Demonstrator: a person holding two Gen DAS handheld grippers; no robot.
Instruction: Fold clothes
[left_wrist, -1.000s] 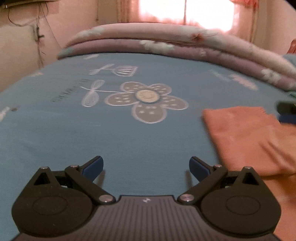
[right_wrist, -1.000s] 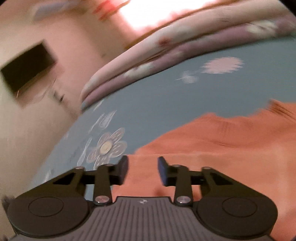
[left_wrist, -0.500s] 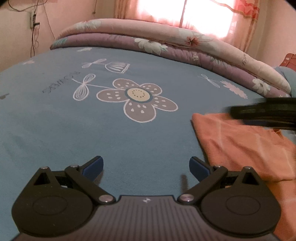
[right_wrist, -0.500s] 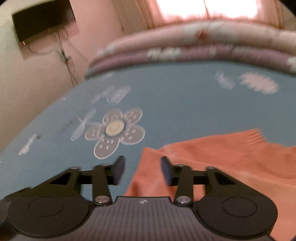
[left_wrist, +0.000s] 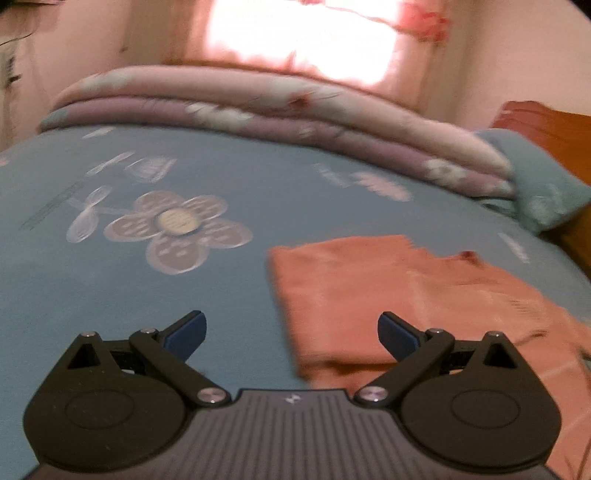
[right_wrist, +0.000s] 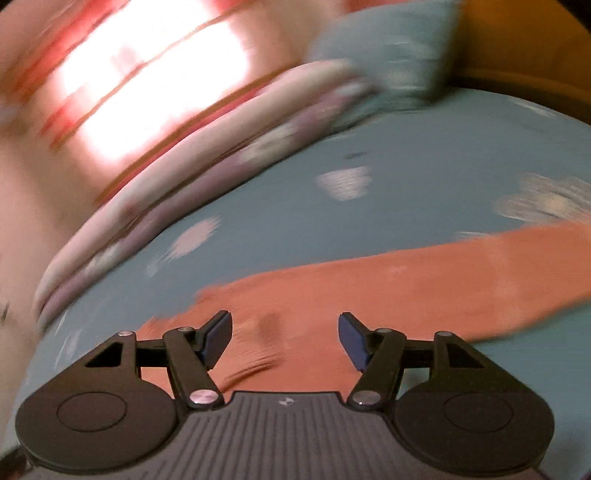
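Observation:
An orange garment (left_wrist: 399, 295) lies partly folded on the blue bedsheet (left_wrist: 184, 302), to the right of the sheet's big flower print (left_wrist: 177, 225). My left gripper (left_wrist: 291, 332) hovers open above the garment's left edge, nothing between its fingers. In the blurred right wrist view the same orange garment (right_wrist: 388, 284) stretches across the sheet (right_wrist: 406, 184), and my right gripper (right_wrist: 284, 338) is open just over it, holding nothing. The garment's near part is hidden under both gripper bodies.
A folded pink and mauve floral quilt (left_wrist: 258, 110) runs along the far side of the bed below a bright curtained window (left_wrist: 303, 37). A teal pillow (left_wrist: 543, 192) and a wooden headboard (left_wrist: 554, 122) stand at the right. Pink walls close the room.
My right gripper has opened wide and swung quickly to the right, blurring its view. My left gripper has shifted right, bringing the garment's edge between its fingers. The right gripper has left the left view.

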